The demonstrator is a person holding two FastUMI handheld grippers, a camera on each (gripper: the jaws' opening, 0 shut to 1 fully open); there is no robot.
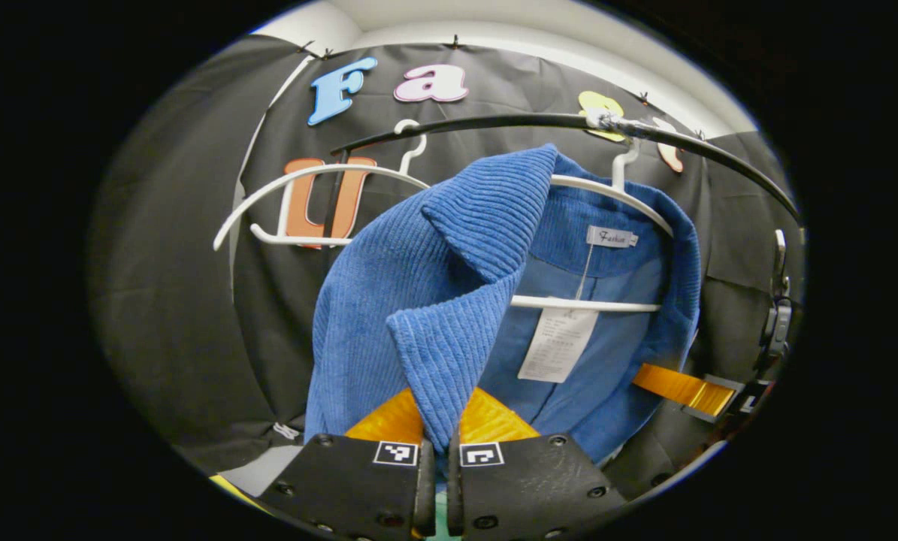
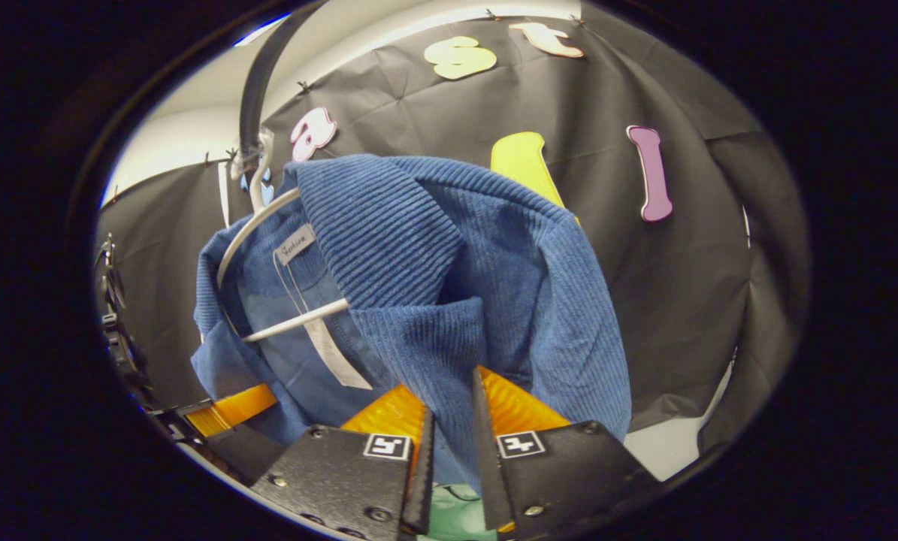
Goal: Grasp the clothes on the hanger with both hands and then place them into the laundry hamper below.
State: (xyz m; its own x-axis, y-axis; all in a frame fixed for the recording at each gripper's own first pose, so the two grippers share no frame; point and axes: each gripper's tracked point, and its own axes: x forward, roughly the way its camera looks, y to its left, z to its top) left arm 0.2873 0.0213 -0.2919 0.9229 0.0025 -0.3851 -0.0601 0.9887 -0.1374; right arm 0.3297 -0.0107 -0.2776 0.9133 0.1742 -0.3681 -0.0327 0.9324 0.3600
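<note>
A blue corduroy jacket (image 1: pixel 418 300) hangs on a white hanger (image 1: pixel 606 197) hooked over a dark curved rail (image 1: pixel 539 120), and I'll place everything else from that jacket. To one side of it on the same rail hangs a second white hanger (image 1: pixel 306 207) with nothing on it. A paper tag (image 1: pixel 557 342) dangles inside the jacket's collar.

The left gripper (image 1: pixel 439 443) has its fingers nearly closed, with one lapel of the jacket pinched between them. The right gripper (image 2: pixel 452 443) has taken the other lapel; its fingers stand a little wider, but the cloth runs down into the gap and both sides seem to press on it. In the left gripper view, the right gripper's finger shows past the jacket's far edge.

So both holds look made, and the jacket is not yet off its hanger. The hamper is out of sight; a patch of green under the jacket's hem, between each pair of fingers, may be it, though I cannot tell.

To do this step well, I'd lift both lapels together and away from the hanger's shoulders, so the collar slips off without dragging the hanger along the rail. Keep both grips firm and level, then lower the jacket straight down.
</note>
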